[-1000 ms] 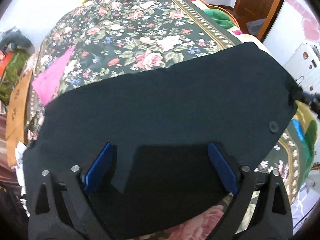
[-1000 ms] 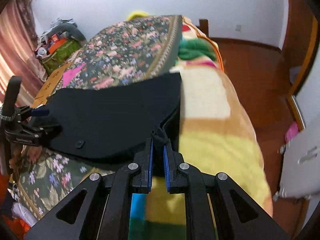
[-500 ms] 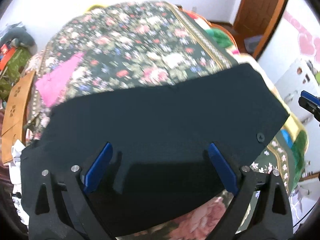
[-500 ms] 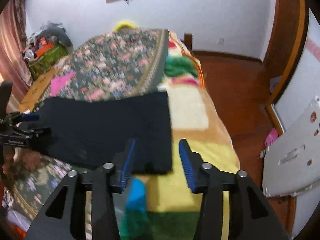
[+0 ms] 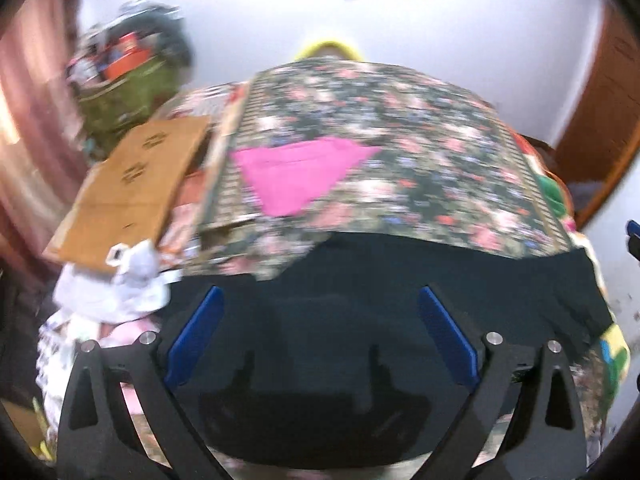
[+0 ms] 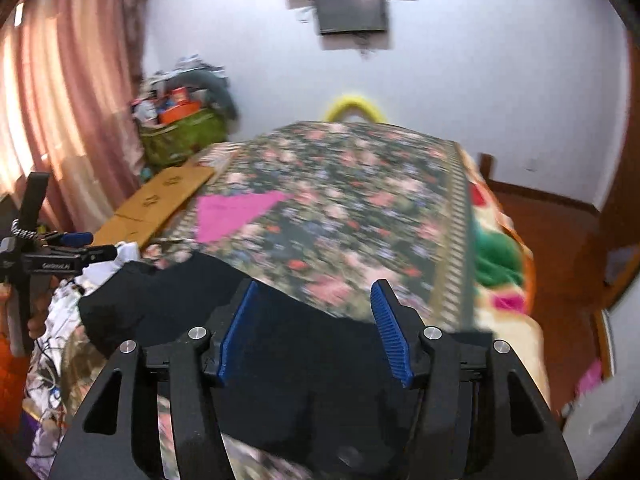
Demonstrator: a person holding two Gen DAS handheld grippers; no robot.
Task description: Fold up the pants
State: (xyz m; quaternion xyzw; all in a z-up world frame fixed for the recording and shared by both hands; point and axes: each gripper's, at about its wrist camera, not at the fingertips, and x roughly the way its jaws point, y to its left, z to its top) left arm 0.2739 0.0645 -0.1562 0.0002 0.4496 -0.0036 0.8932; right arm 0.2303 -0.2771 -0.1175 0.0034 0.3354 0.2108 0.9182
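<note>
The black pants (image 5: 400,280) lie folded flat across the near end of the bed, on the floral bedspread (image 5: 400,128). My left gripper (image 5: 320,332) is open and empty, with its blue pads (image 5: 192,336) hovering over the pants. My right gripper (image 6: 314,330) is open and empty above the same pants (image 6: 180,296), near their right part. The left gripper (image 6: 76,246) also shows at the left edge of the right wrist view. Both views are blurred.
A pink cloth (image 5: 296,172) lies on the bedspread beyond the pants. A cardboard sheet (image 5: 132,184) and white clothes (image 5: 120,288) sit at the bed's left side. A green basket of clutter (image 6: 180,132) stands by the curtain. A colourful blanket (image 6: 496,256) hangs on the right.
My right gripper has let go of the pants' edge and opened. Both grippers have tilted up and swung left, so the far wall and the bed's left side come into view.
</note>
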